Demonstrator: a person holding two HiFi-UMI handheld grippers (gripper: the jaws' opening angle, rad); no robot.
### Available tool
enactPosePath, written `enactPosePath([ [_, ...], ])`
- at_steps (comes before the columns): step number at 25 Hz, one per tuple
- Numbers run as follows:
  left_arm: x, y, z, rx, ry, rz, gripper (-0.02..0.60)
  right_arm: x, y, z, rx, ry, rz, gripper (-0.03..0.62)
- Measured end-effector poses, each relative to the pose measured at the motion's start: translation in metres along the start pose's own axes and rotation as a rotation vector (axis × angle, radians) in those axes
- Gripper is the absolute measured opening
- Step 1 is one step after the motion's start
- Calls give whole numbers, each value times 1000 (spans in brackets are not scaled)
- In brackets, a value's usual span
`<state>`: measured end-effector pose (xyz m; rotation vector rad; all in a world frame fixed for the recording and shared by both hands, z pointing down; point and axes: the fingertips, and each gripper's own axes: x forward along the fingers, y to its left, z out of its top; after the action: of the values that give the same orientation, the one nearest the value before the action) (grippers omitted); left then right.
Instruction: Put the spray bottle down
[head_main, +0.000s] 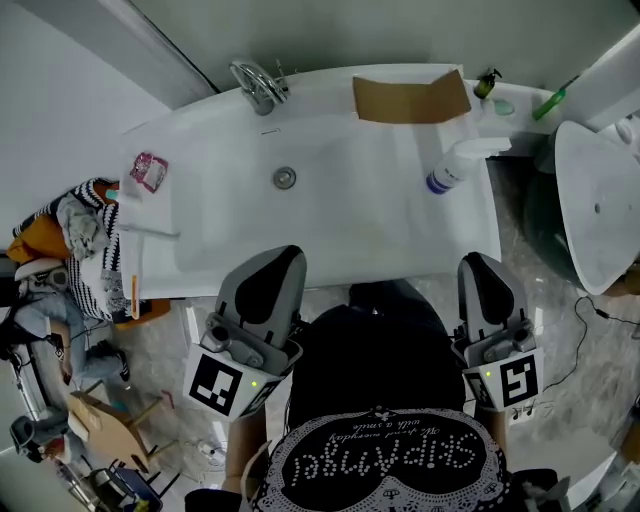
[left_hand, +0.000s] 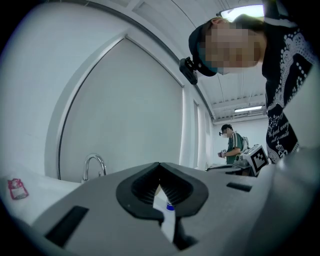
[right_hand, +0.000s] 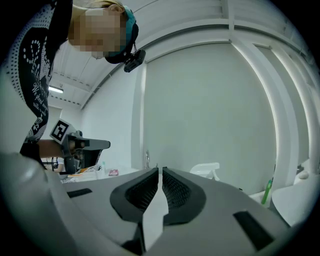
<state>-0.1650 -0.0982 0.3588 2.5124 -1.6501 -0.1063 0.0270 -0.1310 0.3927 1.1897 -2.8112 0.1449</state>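
Observation:
The white spray bottle (head_main: 455, 165), with a blue band near its base, lies on its side at the right end of the white bathtub (head_main: 340, 240), apart from both grippers. Its trigger head (right_hand: 207, 170) shows over the right jaw in the right gripper view, and a sliver of it (left_hand: 167, 207) shows through the slit of the left jaws. My left gripper (head_main: 275, 255) (left_hand: 159, 166) and right gripper (head_main: 480, 262) (right_hand: 159, 170) hang by the tub's near edge. Each is shut with nothing held.
A faucet (head_main: 258, 85) and a drain (head_main: 285, 178) sit at the tub's far side. A cardboard piece (head_main: 410, 97), a pink packet (head_main: 149, 170) and a green toothbrush (head_main: 548, 103) lie on the rim. A white basin (head_main: 595, 200) stands right, clothes (head_main: 70, 230) left.

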Motion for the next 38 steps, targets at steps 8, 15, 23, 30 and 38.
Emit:
enactPosePath([
  [8,0,15,6,-4,-21,28,2,9,2,-3,-31,34,9,20],
  [15,-3,24,10,-1,-39,33,2,12,-1,-4,-22,55,0,18],
  [23,-8,35,13,-4,-48,58,2,12,-1,-6,-34,67,-11,18],
  [30,-8,35,13,-15,-50,54,2,11,-4,-5,-30,64,-26,18],
  [38,-10,34,13,-10,-52,50,2,10,-1,-6,-28,61,-28,18],
])
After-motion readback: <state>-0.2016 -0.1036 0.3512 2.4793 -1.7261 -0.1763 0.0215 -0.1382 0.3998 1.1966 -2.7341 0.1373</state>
